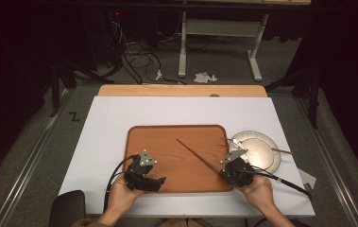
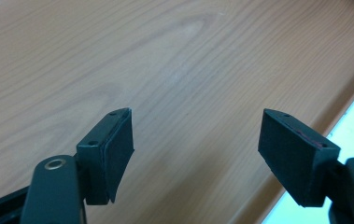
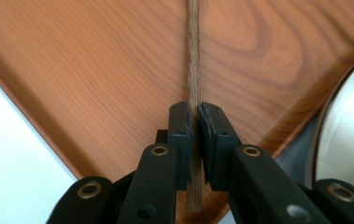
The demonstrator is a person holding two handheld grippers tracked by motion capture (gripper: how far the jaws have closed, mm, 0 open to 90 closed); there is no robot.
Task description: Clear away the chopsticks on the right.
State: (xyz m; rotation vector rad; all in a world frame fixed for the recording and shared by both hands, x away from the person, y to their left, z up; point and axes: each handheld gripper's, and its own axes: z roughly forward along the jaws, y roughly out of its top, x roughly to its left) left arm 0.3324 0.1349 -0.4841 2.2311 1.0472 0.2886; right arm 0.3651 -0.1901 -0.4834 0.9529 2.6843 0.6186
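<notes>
Right gripper (image 1: pixel 223 172): held in the person's right hand at the near right corner of the tray; in the right gripper view (image 3: pixel 194 122) its jaws are pressed together on a chopstick, pinching it between the pads.
Chopstick (image 1: pixel 198 154): thin, dark brown wood; it runs from the right gripper's jaws up and left over the tray towards the middle. In the right gripper view (image 3: pixel 193 56) it runs straight ahead out of the jaws over the wood grain, with a short end sticking out behind the pads. Whether its far tip touches the tray I cannot tell.
Left gripper (image 1: pixel 160 181): held in the left hand at the near left corner of the tray, its jaws pointing right along the near edge. In the left gripper view (image 2: pixel 195 144) the jaws are spread wide, with nothing but tray wood between them.
Tray (image 1: pixel 167 137): brown wood, rounded corners, lies in the middle of the white mat.
Mat (image 1: pixel 110 118): white sheet covering most of the table top.
Plate (image 1: pixel 266 161): round, pale, just right of the tray; a second thin stick (image 1: pixel 280 151) lies across its right rim.
Hands: both come in from the near edge, well apart from each other.
</notes>
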